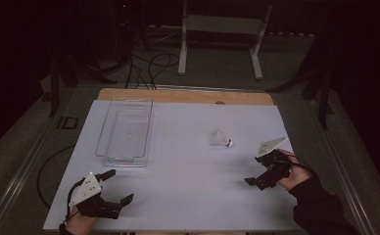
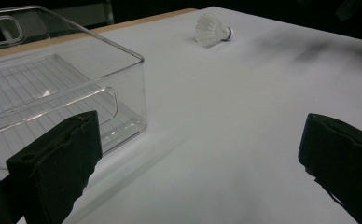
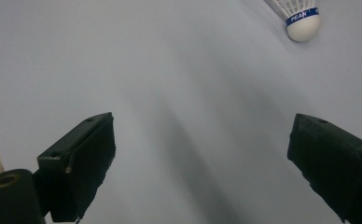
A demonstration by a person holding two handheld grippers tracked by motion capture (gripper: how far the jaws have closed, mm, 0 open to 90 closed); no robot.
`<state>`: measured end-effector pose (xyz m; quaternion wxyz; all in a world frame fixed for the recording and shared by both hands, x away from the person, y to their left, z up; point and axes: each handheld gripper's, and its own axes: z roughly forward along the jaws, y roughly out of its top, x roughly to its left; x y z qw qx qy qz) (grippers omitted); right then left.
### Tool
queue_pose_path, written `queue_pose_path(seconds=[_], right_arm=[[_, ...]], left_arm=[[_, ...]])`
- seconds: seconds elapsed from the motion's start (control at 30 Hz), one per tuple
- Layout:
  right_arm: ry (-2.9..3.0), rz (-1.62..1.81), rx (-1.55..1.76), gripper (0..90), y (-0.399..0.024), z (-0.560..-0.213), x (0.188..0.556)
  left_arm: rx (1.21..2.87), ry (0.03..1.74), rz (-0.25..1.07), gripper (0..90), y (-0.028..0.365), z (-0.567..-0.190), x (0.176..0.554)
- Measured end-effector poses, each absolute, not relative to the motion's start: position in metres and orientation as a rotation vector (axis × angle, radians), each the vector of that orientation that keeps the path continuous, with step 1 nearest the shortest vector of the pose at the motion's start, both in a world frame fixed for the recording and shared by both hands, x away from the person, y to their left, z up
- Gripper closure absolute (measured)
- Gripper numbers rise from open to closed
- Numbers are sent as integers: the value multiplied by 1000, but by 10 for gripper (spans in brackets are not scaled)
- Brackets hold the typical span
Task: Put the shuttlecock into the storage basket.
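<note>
We hold our right gripper (image 1: 255, 169) wide open and empty, near the white feathered shuttlecock (image 1: 221, 139) lying on the white counter (image 1: 188, 171). Our left gripper (image 1: 113, 186) also gapes empty, just beside the clear plastic bin (image 1: 124, 129).

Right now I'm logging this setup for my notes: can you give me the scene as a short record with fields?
surface: white table
shuttlecock: lying on its side on the right half of the table, white feathers, white cork with a blue band reading PEAK
clear bin: empty, upright, on the left half of the table
left tool: jaws open, holding nothing, near the bin's front end
right tool: jaws open, holding nothing, near the shuttlecock but apart from it
</note>
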<state>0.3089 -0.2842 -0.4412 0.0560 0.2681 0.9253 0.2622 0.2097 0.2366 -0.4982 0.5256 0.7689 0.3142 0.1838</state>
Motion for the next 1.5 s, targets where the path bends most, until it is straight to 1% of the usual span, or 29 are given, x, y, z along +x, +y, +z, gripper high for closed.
queue_pose_path(seconds=[0.4, 0.73, 0.87, 1.1, 1.5], right_arm=[[2827, 757, 708, 76, -282, -444, 322], [2865, 709, 729, 76, -278, -443, 333], [2832, 731, 750, 91, -277, -442, 336], [2821, 746, 768, 91, -278, -439, 346], [2822, 648, 782, 91, -274, -436, 368]], left_arm=[[1841, 749, 435, 2, 236, -499, 210], [1839, 755, 435, 2, 237, -499, 210], [1842, 753, 433, 2, 236, -500, 210], [1836, 756, 427, 2, 237, -499, 210], [1841, 754, 422, 2, 236, -500, 211]])
